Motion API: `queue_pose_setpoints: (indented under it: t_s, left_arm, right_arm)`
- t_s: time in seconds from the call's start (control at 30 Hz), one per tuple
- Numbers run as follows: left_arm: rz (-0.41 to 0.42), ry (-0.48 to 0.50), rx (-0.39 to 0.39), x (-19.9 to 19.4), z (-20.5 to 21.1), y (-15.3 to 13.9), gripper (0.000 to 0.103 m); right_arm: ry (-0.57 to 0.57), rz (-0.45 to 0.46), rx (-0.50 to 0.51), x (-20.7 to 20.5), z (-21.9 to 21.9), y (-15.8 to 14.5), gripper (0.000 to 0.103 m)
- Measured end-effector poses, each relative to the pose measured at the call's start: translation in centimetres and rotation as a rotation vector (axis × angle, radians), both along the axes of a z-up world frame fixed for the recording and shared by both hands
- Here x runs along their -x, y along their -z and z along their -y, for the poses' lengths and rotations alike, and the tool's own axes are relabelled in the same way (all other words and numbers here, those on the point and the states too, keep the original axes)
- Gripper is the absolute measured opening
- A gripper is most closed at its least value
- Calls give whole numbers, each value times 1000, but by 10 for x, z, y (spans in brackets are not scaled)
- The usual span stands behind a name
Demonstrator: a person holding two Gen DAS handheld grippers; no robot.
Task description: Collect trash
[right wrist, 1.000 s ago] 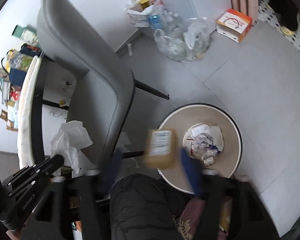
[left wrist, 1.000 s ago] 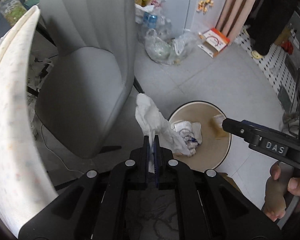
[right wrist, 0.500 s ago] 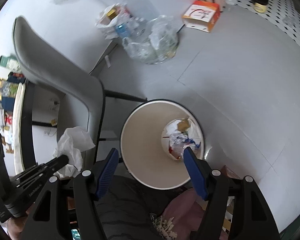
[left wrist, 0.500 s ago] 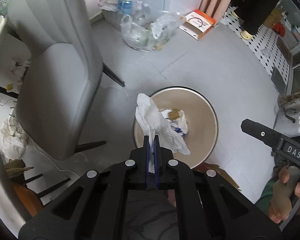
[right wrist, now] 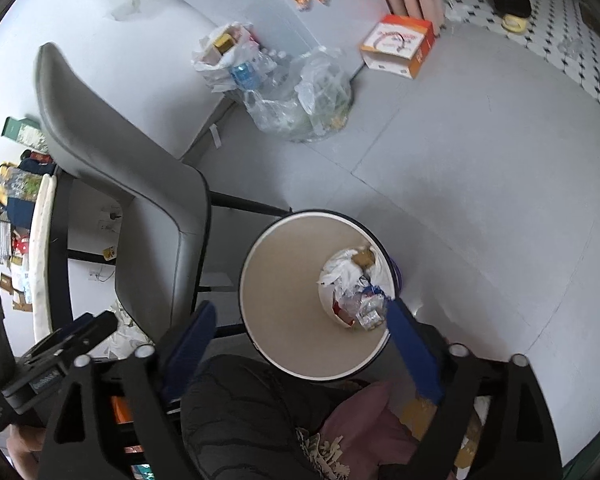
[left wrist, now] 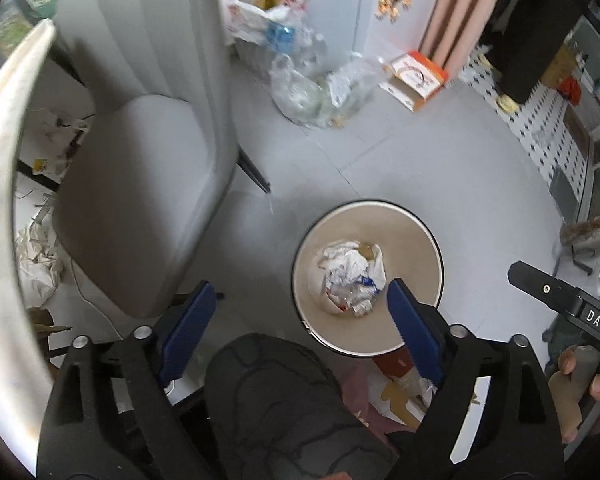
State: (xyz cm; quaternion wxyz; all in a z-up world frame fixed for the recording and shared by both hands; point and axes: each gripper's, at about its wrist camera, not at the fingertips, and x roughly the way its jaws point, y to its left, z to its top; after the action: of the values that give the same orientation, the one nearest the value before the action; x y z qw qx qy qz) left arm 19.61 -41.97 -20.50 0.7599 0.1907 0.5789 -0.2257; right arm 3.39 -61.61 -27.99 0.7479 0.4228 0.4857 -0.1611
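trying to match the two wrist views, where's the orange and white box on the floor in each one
Left wrist view: the orange and white box lies upper right of centre, beside the pink curtain.
Right wrist view: the box lies near the top, right of centre, again by the curtain.
Shared landmark: the round waste bin, low in both pictures.

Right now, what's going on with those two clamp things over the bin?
A person is collecting trash with a handheld gripper in each hand. Both hang over the round bin beside the grey chair. The left gripper and the right gripper are opening with nothing between their fingers. Crumpled tissue and wrappers lie at the bin's bottom.
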Motion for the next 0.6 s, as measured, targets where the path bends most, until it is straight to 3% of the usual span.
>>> queue_pose_setpoints:
  t_s: [0.1,0.33,0.6]
  left_arm:
    - [22,-27,33,-1,-17,-20,94]
    - [103,-122,128,3,-75,-76,95]
    - [199,-218,165,13,-145,-122,95]
  right_arm:
    - [-32,24,22,-6,-12,-19,95]
    - [-117,74,52,-21,-48,-59,95]
    - [-251,127,130,-41,-111,-114,95]
